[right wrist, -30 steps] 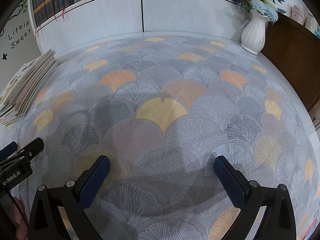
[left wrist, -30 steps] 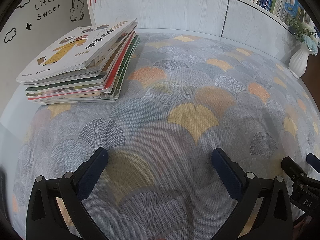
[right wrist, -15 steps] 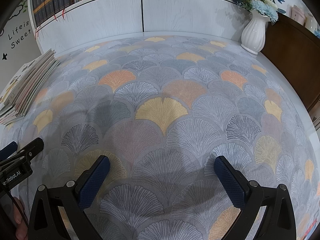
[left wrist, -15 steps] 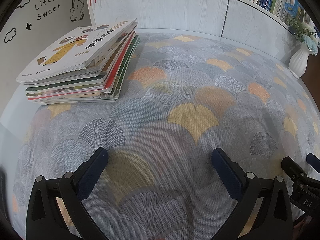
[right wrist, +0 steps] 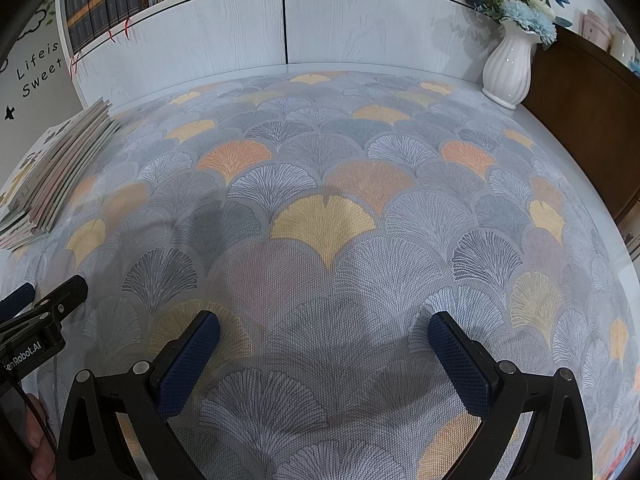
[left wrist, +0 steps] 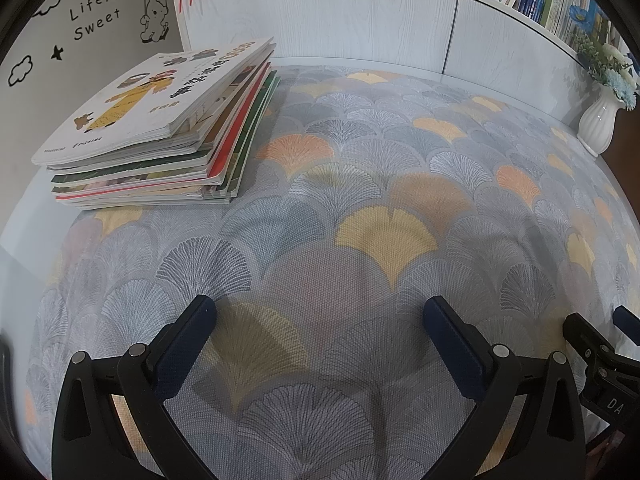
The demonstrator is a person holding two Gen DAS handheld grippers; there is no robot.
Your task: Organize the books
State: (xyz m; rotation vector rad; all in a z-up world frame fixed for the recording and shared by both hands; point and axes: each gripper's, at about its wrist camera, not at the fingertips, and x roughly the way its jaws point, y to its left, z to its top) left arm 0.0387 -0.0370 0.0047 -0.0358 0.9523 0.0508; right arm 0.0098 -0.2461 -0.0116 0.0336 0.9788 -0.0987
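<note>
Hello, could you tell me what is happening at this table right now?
A person holds two handheld grippers over a table covered by a grey fan-patterned cloth. The left gripper and the right gripper are both open and empty, fingers spread above the cloth. A stack of thin picture books lies untouched at the far left, near the white bookshelf. A white ribbed vase of flowers stands at the far right corner. Organizing has not visibly begun.

Even, soft daylight is seen — faint shadows are cast on the tablecloth; edges are bowed and vignetted by fisheye distortion.
</note>
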